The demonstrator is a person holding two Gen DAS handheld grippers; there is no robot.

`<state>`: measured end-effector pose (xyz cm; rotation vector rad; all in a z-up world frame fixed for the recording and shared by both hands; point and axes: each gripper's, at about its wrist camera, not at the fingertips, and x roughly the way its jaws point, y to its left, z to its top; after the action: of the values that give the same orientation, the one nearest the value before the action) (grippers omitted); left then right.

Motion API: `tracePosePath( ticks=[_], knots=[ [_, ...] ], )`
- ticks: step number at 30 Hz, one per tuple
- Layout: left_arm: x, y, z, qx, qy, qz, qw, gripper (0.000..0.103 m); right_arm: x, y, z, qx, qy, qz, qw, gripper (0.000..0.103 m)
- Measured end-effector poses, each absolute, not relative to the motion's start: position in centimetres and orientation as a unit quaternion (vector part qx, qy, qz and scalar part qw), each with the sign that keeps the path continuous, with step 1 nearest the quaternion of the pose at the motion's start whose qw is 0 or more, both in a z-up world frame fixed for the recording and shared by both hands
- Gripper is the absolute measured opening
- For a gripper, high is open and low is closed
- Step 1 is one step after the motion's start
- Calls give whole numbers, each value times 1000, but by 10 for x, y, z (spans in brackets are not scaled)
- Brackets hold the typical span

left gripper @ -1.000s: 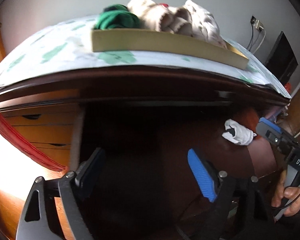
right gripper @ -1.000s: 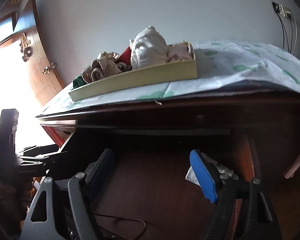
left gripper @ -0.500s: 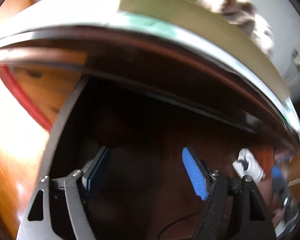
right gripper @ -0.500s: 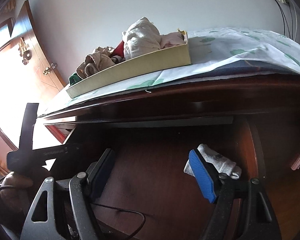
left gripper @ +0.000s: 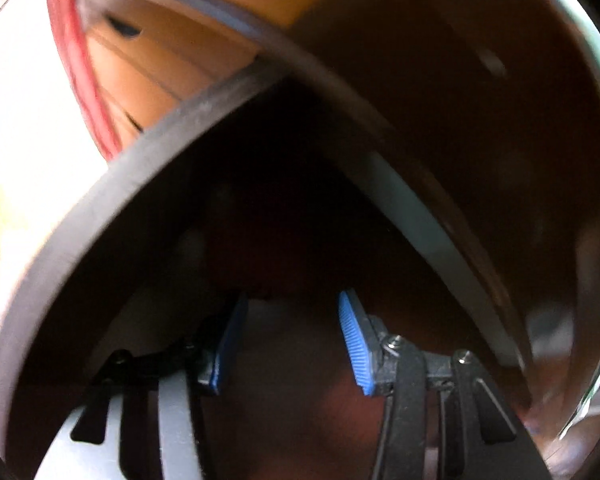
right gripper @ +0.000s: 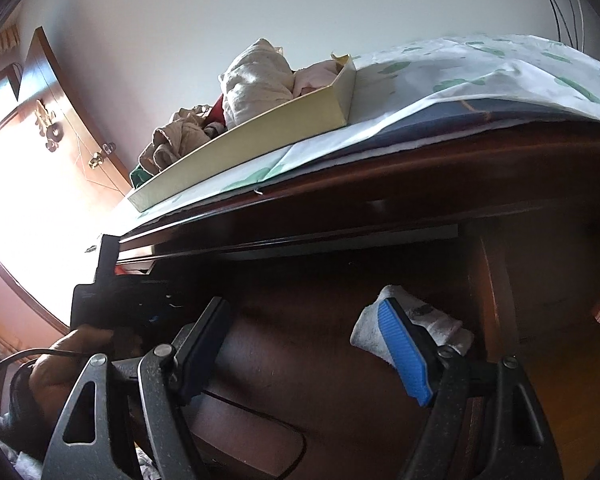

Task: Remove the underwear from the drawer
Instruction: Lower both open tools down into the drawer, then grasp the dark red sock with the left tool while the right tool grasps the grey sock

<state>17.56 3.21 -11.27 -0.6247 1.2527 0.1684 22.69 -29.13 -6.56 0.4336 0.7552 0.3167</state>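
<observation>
The left gripper (left gripper: 288, 340) has dipped steeply into the dark drawer (left gripper: 112, 184), its jaws just narrowing with nothing visible between them. The right gripper (right gripper: 308, 348) has barely shifted, released and wide. Beyond its blue pad the white underwear (right gripper: 440, 322) lies in the drawer's right corner, now closer.

Drawer (right gripper: 340, 360): dark wood, smooth, faint sheen. Dresser top edge (right gripper: 420, 168): polished reddish wood, glossy. Cover (right gripper: 500, 72) over it: thin printed cloth or paper (cannot tell which), matt. Tray (right gripper: 252, 140): matt card. White underwear (right gripper: 432, 320): soft ribbed cloth. Gripper pads (right gripper: 404, 352): ridged blue rubbery plastic; frames speckled matt black.
</observation>
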Motion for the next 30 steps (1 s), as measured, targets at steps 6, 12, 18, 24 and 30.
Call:
tracePosePath(
  ticks=[6, 12, 18, 24, 30],
  knots=[
    [178, 28, -117, -278, 538, 117, 787, 46, 224, -297, -62, 213, 359, 154, 896, 78],
    [172, 45, -126, -301, 533, 118, 782, 24, 224, -303, -66, 223, 363, 152, 892, 78],
    [167, 45, -134, -302, 573, 65, 759, 20, 223, -310, -70, 229, 369, 141, 890, 78],
    [149, 42, -134, -253, 617, -10, 745, 20, 221, -313, -73, 224, 379, 135, 888, 78],
    [134, 26, -123, -183, 623, -81, 756, 20, 221, -311, -78, 223, 390, 135, 883, 78]
  ],
)
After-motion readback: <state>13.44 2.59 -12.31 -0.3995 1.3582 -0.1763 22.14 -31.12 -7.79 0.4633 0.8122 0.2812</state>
